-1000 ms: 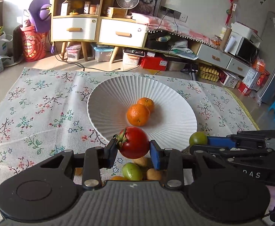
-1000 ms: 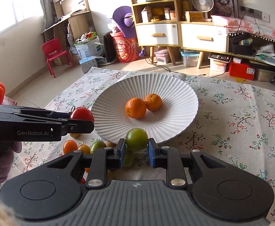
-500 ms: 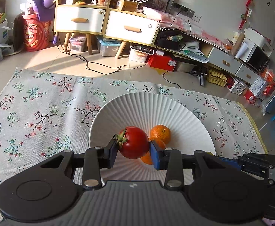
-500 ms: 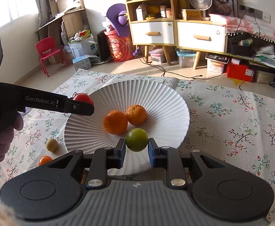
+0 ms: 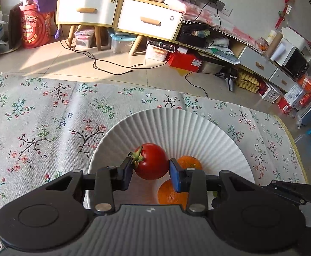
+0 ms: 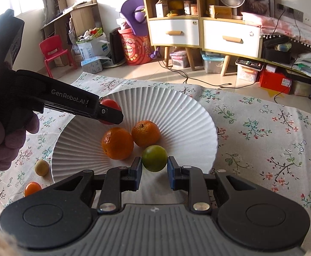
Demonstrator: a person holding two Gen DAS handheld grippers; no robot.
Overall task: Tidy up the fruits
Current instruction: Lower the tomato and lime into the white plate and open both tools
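My left gripper [image 5: 150,170] is shut on a red tomato [image 5: 151,161] with a green stem and holds it over the white ribbed plate [image 5: 187,128]. Two oranges [image 5: 188,162] lie in the plate just beyond and below the tomato. In the right wrist view, my right gripper [image 6: 154,168] is shut on a small green fruit [image 6: 154,158], above the plate's [image 6: 193,123] near side and next to the two oranges [image 6: 117,143]. The left gripper [image 6: 110,115] reaches in from the left there, with the tomato [image 6: 110,103] partly hidden behind its finger.
A floral cloth [image 5: 38,117] covers the table. A small yellowish fruit [image 6: 41,167] and a small orange one [image 6: 32,188] lie on the cloth left of the plate. Beyond the table's far edge are the floor, cables and a cabinet [image 5: 117,15].
Both grippers have moved forward over the plate, each still gripping its fruit. The loose fruits that were under the left gripper have dropped out of its view.
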